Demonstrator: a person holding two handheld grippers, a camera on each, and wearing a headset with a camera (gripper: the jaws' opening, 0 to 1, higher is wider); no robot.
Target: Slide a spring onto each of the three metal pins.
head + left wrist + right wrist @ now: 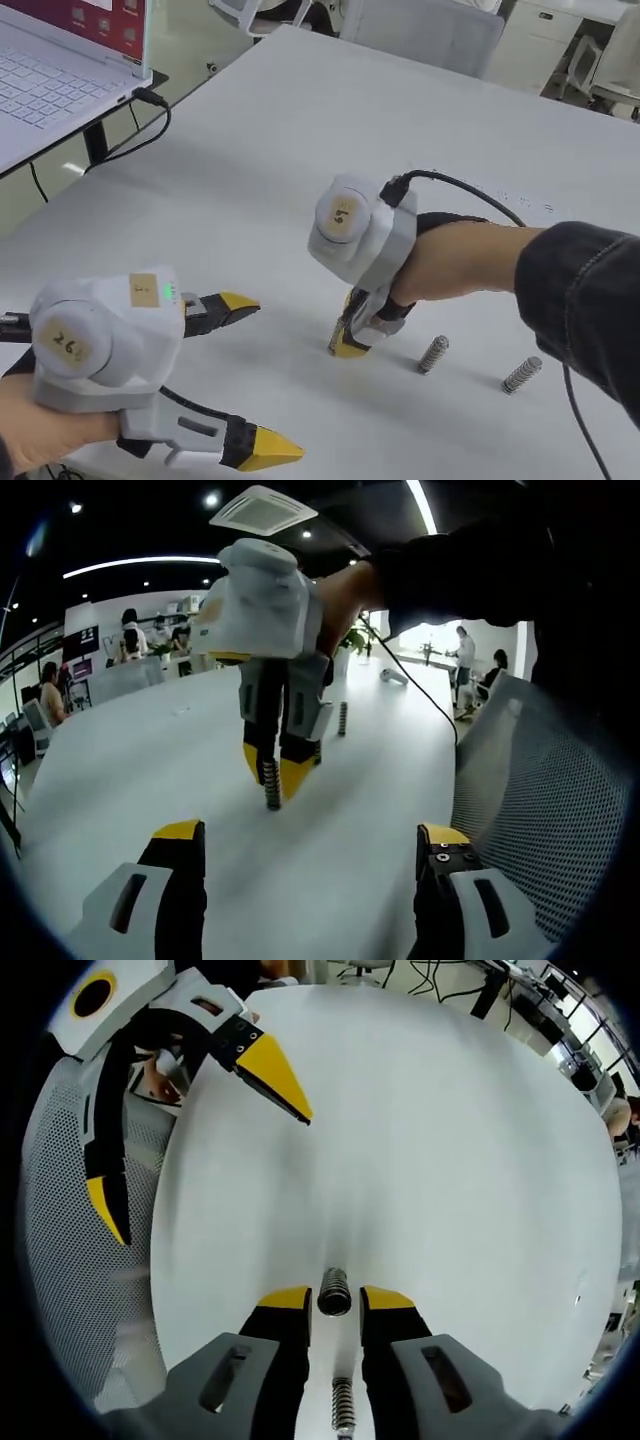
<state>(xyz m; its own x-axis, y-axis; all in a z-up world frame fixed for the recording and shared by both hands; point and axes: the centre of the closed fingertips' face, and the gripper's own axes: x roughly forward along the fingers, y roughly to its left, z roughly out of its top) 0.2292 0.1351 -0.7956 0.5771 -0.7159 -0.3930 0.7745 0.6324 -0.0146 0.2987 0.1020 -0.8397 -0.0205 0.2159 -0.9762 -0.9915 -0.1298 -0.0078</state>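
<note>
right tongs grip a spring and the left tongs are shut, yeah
Not quite: the left tongs are open, jaws wide apart with nothing between them, as the left gripper view shows. The right tongs do grip a spring.

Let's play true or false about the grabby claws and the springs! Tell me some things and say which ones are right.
1. The right gripper pinches a spring between its jaws. True.
2. The left gripper is squeezed shut. False: its jaws stand wide open, with nothing between them.
3. Five loose springs are on the table. False: two are there, the nearer spring and the farther spring, both beside the right gripper.
4. An open laptop sits off to the left. True.
</note>
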